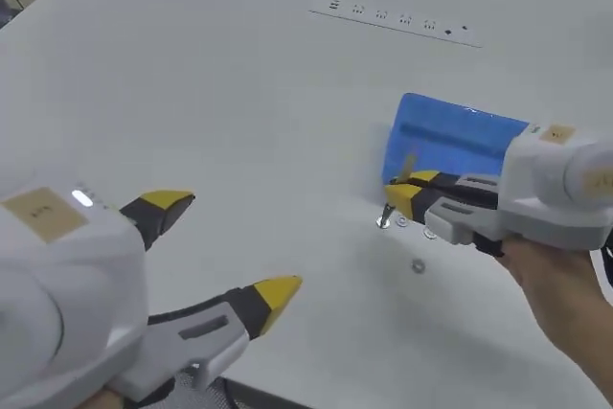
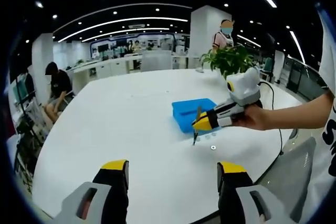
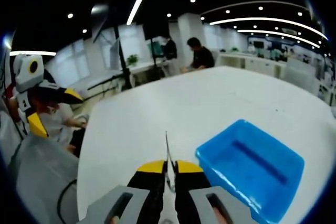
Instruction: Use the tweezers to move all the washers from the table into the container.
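Between the clenched fingers [image 3: 152, 167] of the right gripper [image 1: 410, 189] sit the tweezers [image 3: 168, 156]. Their tips point down at the counter [image 1: 239, 93] among a few washers [image 1: 402, 222], and another washer [image 1: 418, 266] lies slightly nearer the person. Just beyond those fingers stands the blue container [image 1: 450, 136]. Well to their left, the left gripper [image 1: 227, 246] hovers over the counter with its fingers [image 1: 278, 292] spread, grasping nothing.

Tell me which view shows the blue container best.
The right gripper view: the blue container lies nearly whole, its open inside in plain sight. In the head view the right tool covers its near edge. The left gripper view shows it small and far, that tool across one corner.
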